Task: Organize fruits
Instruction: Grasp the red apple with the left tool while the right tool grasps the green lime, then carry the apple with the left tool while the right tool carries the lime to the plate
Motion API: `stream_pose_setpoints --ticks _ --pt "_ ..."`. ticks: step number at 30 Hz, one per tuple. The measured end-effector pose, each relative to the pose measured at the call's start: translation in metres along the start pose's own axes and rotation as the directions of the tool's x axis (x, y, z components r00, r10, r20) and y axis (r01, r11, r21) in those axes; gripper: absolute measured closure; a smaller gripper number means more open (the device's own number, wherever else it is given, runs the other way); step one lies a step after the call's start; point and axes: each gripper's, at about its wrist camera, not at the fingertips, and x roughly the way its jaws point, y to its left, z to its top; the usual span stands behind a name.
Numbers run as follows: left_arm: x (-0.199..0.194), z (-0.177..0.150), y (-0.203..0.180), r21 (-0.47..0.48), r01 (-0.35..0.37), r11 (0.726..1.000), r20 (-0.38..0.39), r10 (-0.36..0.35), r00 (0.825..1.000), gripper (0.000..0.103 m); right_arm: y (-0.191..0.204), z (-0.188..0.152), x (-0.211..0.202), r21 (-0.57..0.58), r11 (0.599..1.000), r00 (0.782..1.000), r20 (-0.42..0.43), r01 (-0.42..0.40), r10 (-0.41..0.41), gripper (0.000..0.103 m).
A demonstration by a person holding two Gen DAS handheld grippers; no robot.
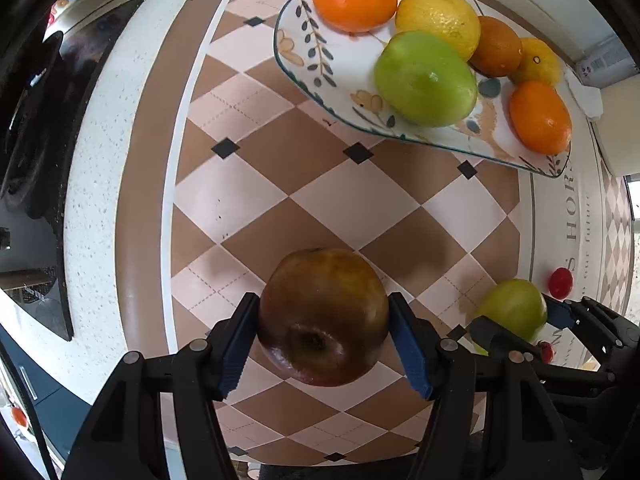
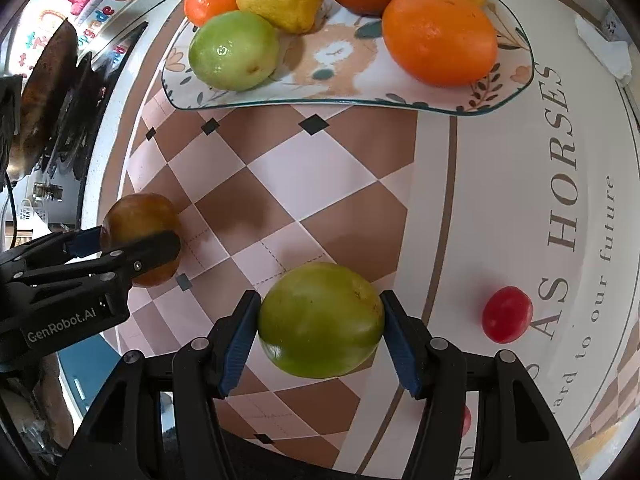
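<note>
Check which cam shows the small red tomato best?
Right wrist view: the small red tomato sits whole and unobstructed on the mat. The left wrist view shows it only tiny near the edge, beyond the right gripper.

"GenRobot.AI" on left tool (image 2: 140, 256)

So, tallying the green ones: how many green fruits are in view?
2: one green fruit on the plate, one green fruit clamped in the right gripper. Others could be hidden.

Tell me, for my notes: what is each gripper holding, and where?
Left gripper: brown apple, by its sides. Right gripper: green apple, by its sides.
</note>
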Motion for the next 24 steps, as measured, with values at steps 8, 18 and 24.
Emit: stream_pose_setpoints --ticks 8,18,24 --pt "-0.069 0.049 0.017 -0.047 0.068 0.997 0.109 -0.063 0.992 0.041 -0.018 0.028 -0.054 0.078 0.992 0.985 0.149 -0.097 0.085 0.04" --pt "-0.059 0.148 0.046 -0.104 0.071 0.992 0.08 -0.063 0.995 0.041 -0.018 0.109 -0.062 0.053 0.999 0.978 0.208 -0.007 -0.004 0.04" --pt "-0.029 0.159 0.049 -0.137 0.116 0.984 -0.016 -0.12 0.993 0.04 -0.004 0.11 -0.056 0.018 0.999 0.976 0.214 0.037 -0.04 0.039"
